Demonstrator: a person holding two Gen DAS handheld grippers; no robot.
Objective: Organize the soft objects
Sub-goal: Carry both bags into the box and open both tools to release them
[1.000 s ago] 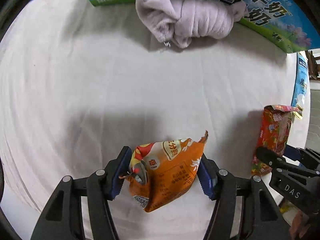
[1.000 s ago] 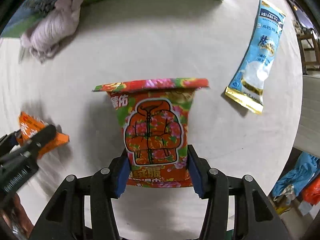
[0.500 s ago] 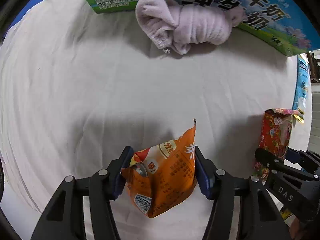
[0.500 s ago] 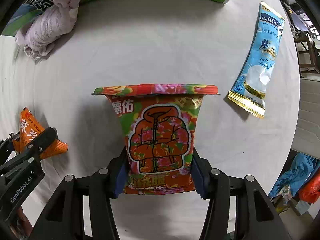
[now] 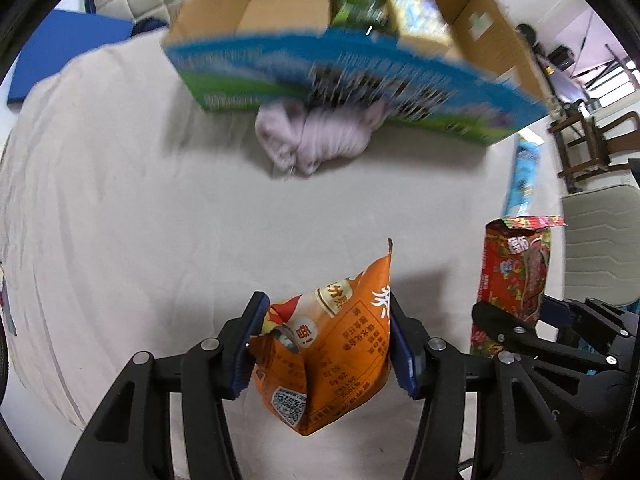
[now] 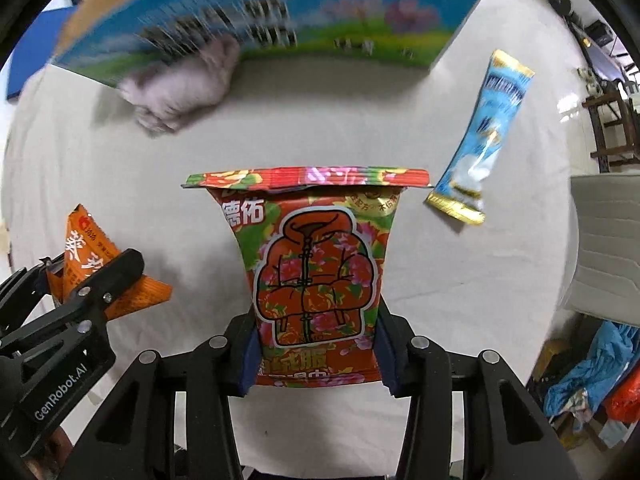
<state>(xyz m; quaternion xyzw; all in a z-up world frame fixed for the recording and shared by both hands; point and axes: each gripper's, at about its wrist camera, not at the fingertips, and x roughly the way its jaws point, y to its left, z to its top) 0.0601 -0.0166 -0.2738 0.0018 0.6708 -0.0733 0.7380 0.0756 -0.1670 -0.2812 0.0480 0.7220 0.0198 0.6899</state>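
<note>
My left gripper [image 5: 326,344] is shut on an orange snack bag [image 5: 332,356], its jaws still closing and crumpling it as it hangs above the white cloth. My right gripper [image 6: 316,350] is shut on a red flowered packet [image 6: 316,272] with a jacket picture, jaws still squeezing in. Each gripper shows in the other view: the right one with its packet [image 5: 514,276] at the right, the left one with the orange bag [image 6: 92,264] at the left. A rolled lilac towel [image 5: 320,138] lies against the open carton [image 5: 360,68].
The carton [image 6: 256,12] holds a green pack [image 5: 356,8] and a yellow pack [image 5: 420,20]. A long light-blue sachet [image 6: 480,140] lies on the white cloth [image 5: 120,200] at the right. Chairs [image 5: 592,144] and a blue mat [image 5: 64,48] surround the table.
Both grippers have risen with their packets, so the table looks farther away and the carton's inside has come into view. The jaws have pinched both bags tighter.
</note>
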